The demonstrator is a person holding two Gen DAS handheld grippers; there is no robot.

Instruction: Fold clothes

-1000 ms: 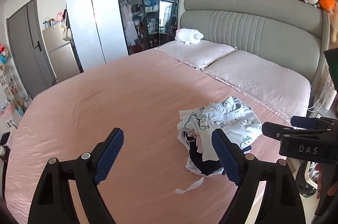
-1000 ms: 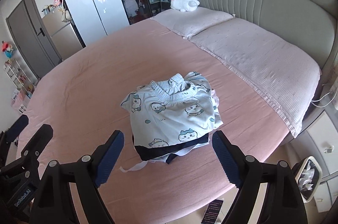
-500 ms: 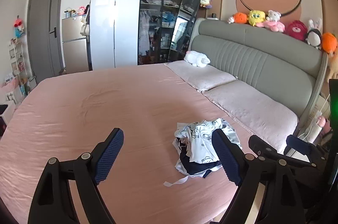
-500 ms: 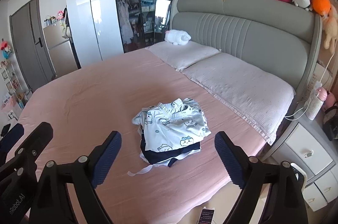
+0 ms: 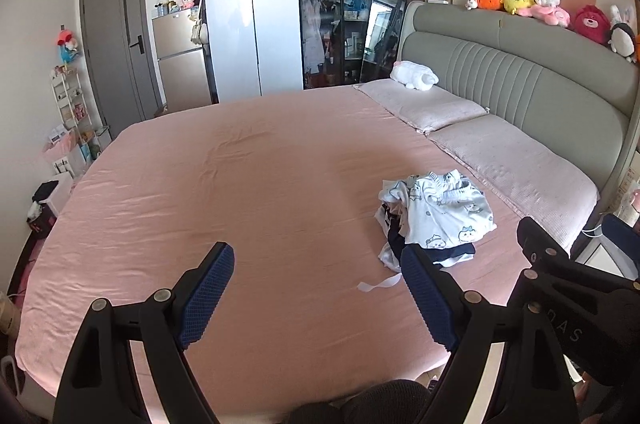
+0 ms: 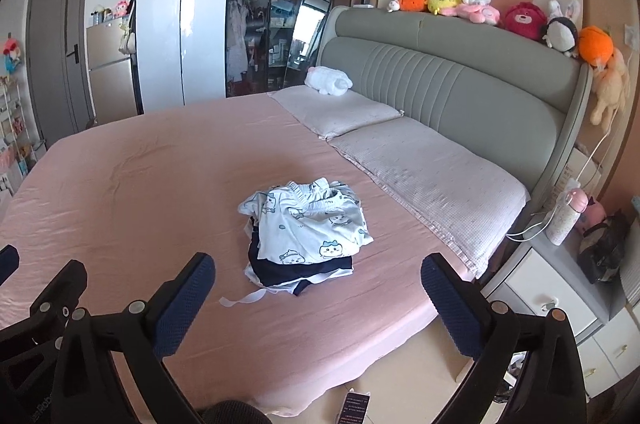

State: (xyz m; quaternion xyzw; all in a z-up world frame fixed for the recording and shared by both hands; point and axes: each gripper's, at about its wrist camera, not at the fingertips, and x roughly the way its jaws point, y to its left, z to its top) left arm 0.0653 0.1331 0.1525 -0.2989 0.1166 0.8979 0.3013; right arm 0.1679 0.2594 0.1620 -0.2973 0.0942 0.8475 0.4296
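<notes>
Bedroom setting. A wide bed with a pink sheet (image 5: 248, 192) carries two pale pillows (image 6: 424, 172) laid end to end against a grey padded headboard (image 6: 452, 80). A white plush toy (image 6: 328, 81) lies on the far pillow. A row of plush toys (image 6: 480, 9) lines the headboard's top. A white and dark-glass wardrobe (image 5: 288, 8) stands against the far wall, with a tall leaning mirror (image 5: 386, 12) beside it and a grey door (image 5: 114, 44) to its left. A white nightstand (image 6: 560, 292) beside the bed bears a bottle (image 6: 566, 211).
</notes>
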